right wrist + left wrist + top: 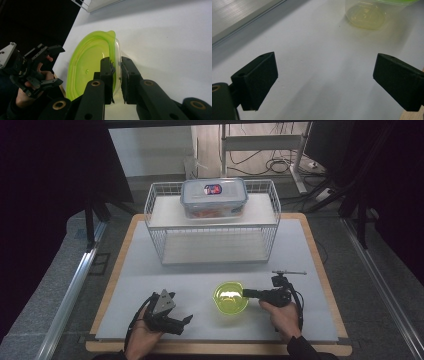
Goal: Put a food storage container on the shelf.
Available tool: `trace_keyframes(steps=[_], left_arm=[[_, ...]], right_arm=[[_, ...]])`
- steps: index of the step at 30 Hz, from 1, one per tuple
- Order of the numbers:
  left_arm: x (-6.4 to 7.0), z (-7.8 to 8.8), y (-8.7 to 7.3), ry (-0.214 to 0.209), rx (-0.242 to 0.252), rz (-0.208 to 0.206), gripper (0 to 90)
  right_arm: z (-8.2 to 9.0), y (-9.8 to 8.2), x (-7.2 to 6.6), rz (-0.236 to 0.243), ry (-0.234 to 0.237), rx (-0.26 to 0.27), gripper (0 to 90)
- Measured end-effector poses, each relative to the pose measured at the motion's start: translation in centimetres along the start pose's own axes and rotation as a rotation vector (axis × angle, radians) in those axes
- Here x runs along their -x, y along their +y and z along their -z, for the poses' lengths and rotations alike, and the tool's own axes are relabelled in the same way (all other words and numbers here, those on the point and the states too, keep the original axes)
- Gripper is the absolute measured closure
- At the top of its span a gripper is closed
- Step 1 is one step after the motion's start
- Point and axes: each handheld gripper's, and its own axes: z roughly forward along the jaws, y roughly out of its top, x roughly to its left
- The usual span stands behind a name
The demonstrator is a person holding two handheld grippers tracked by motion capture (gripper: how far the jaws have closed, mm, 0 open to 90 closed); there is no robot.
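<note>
A yellow-green bowl [230,297] with a clear outer wall stands on the white table top, near the front and right of centre. My right gripper [245,293] reaches it from the right, lying nearly level. In the right gripper view the jaws straddle the bowl [87,67] at its near rim, one pad inside and one outside, and the right gripper [117,67] is pinched shut on the wall. My left gripper [186,324] rests at the front left, held in a hand, apart from the bowl. Its jaws stand wide open over bare table, the left gripper [324,77] holding nothing, with the bowl [367,15] farther ahead.
A white wire rack [212,220] stands at the back of the table [150,270], with a clear lidded box [214,197] on its top shelf. Wooden table edges run along the front and both sides. The left gripper [32,70] is seen beyond the bowl.
</note>
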Motion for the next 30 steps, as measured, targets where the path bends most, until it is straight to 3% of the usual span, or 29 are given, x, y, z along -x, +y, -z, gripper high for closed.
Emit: trace_keyframes(steps=[4, 17, 30], left_arm=[[0.0, 0.1, 0.0, 0.002, 0.006, 0.001, 5.4], [-0.1, 0.3, 0.0, 0.006, 0.012, 0.002, 5.4], [-0.1, 0.4, 0.1, 0.007, 0.022, 0.0, 5.3]], right_arm=[[0.3, 0.2, -0.2, -0.02, 0.049, 0.03, 81.3], [1.5, 2.7, -2.3, 0.019, 0.078, 0.057, 81.3], [3.1, 5.6, -4.7, 0.06, 0.112, 0.127, 81.3]])
